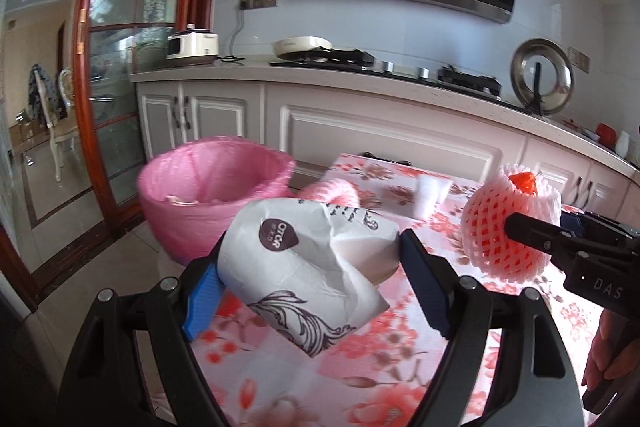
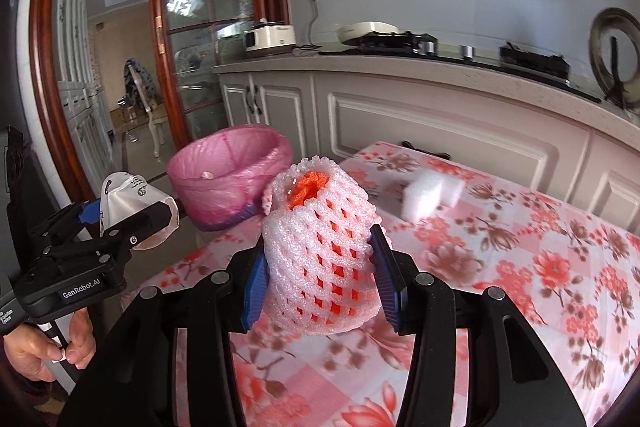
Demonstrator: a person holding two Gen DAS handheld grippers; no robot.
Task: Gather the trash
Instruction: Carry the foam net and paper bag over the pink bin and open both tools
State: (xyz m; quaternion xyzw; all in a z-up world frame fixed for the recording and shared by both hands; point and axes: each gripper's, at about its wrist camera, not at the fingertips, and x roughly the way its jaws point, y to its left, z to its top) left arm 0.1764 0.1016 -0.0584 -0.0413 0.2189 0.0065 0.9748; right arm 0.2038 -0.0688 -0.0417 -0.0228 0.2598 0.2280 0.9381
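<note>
My left gripper (image 1: 308,279) is shut on a crumpled white wrapper (image 1: 304,267) with brown print, held above the table's left end. It also shows in the right wrist view (image 2: 128,199). My right gripper (image 2: 320,267) is shut on a pink foam fruit net (image 2: 320,239) with orange inside, held over the floral tablecloth (image 2: 520,267). The net also shows in the left wrist view (image 1: 508,223). A pink-lined trash bin (image 1: 212,195) stands on the floor past the table's far left corner, with some scraps in it. It shows in the right wrist view too (image 2: 232,179).
A white foam block (image 2: 428,195) and another pink foam net (image 1: 340,191) lie on the table near the bin. Kitchen cabinets (image 1: 360,123) with a stove run behind. A glass door (image 1: 116,75) stands at left.
</note>
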